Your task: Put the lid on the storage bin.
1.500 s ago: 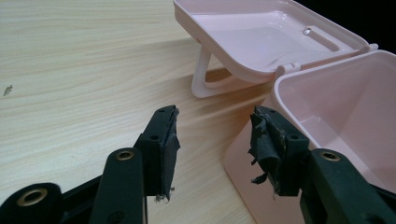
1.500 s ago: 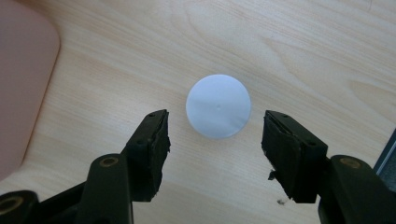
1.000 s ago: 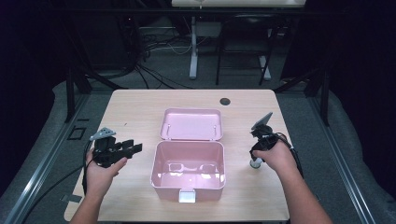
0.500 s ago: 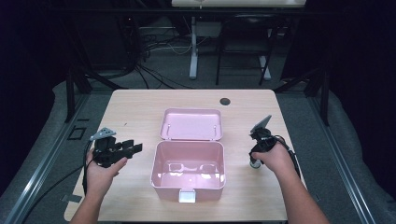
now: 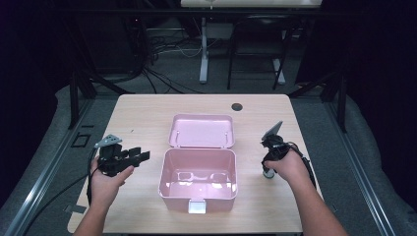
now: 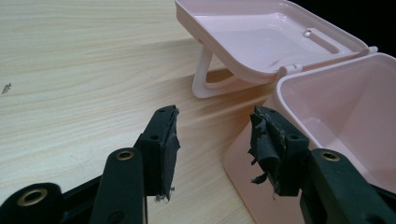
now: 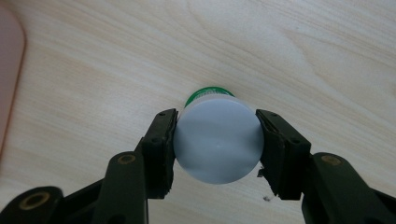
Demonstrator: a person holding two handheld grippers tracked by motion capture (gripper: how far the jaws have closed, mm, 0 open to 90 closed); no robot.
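Right tool (image 7: 217, 140): my jaws had just been closing and now pressed both sides of the white-capped bottle (image 7: 217, 140) (upright on the table (image 5: 147, 113)).
Left tool (image 6: 215, 140): stayed put, jaws wide, beside the pink box (image 5: 198, 179).

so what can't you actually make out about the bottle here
- Bottle label: right gripper view looks down on its white cap; just a green sliver shows.
- Bottle in high view: mostly hidden by the right gripper and hand.
- Grip: pads meet the cap; how firmly is unclear.

place: lab | signs: black curtains (image 5: 29, 59), floor cables (image 5: 162, 54), lone wooden table (image 5: 147, 113)
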